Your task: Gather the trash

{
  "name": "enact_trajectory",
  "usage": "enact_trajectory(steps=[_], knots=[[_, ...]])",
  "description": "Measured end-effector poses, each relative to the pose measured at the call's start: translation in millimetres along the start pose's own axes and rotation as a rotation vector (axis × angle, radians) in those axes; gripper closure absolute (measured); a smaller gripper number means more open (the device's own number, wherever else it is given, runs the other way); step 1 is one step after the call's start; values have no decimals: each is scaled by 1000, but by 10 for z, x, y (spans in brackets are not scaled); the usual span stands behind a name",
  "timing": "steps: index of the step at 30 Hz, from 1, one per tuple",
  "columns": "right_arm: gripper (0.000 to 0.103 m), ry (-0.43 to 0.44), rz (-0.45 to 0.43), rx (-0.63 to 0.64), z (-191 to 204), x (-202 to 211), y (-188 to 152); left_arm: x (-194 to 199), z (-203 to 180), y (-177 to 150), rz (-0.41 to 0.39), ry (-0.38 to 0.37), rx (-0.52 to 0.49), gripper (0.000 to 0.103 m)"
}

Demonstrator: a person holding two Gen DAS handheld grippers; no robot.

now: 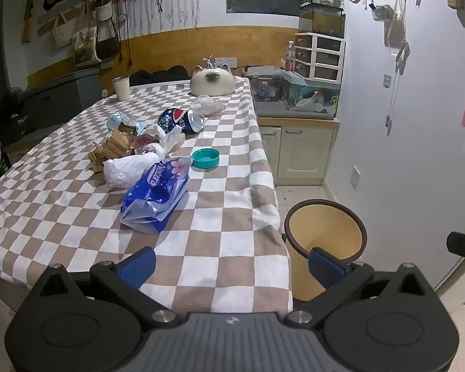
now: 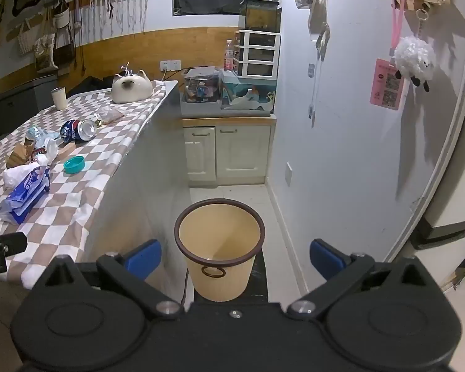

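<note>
The left tool stands spread as wide as it goes, with nothing between its blue pads, which touch nothing; it tilts downward over the near corner of the desk, which is draped in a brown-and-white checked cloth. The right tool is just as wide and just as empty, tilted down toward the floor, with the yellow bin sitting between its two fingers in the view and below them. The bin stands on the floor just beside the desk's near corner, and what shows of its inside is bare. The trash lies on the desk, well beyond the bin: a blue tissue pack nearest, a crumpled white bag touching it, a teal lid just beside it, then torn brown cardboard, a crushed plastic bottle and a dented cola can lying on its side. Farthest from the bin sit a cat-shaped ceramic piece and a cup.
</note>
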State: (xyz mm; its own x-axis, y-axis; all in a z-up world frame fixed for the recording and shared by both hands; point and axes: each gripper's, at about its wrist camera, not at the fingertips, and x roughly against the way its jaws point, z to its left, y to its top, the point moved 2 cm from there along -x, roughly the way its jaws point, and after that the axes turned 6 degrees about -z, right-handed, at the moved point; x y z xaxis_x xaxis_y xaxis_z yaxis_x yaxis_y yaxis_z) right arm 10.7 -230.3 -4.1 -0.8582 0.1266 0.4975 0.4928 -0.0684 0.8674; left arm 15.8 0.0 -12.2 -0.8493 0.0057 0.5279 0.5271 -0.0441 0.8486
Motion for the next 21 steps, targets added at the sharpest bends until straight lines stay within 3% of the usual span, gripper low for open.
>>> enact_trajectory(steps=[21], knots=[[0, -3, -3, 5, 0, 15, 4, 0, 0, 0, -1, -1, 2, 0]])
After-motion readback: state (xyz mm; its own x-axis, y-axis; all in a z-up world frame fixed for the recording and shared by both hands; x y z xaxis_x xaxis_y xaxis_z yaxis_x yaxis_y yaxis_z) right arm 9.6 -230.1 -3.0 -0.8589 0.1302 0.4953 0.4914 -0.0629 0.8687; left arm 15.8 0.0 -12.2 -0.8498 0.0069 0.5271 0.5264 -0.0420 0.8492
